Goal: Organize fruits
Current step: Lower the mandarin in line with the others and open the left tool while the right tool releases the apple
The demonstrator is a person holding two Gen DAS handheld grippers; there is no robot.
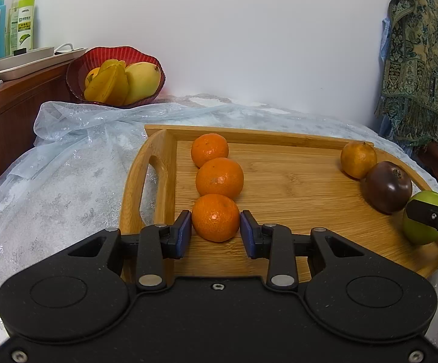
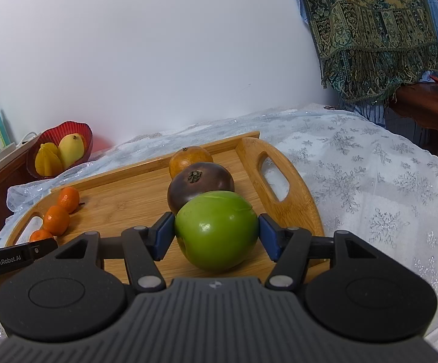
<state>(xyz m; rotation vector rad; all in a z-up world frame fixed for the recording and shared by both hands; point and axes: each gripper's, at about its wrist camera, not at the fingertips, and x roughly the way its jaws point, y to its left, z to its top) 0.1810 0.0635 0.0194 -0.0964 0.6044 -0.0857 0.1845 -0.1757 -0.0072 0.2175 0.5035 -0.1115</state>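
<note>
Now both fingers pinch fruit: left gripper (image 1: 216, 231) on near tangerine (image 1: 216, 217), right gripper (image 2: 216, 236) on green fruit (image 2: 217, 230); lift straight up, w/o nudging neighbours.

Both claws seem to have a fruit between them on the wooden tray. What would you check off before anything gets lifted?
1. Left gripper centred on nearest mandarin: ok.
2. Left pads touching its peel: ok on the left, cannot tell on the right.
3. Right gripper around green fruit: ok.
4. Right pads pressing it: cannot tell.
5. Green fruit clear of the dark purple fruit behind: not ok, they look touching.
6. Tray lying flat: ok.
</note>
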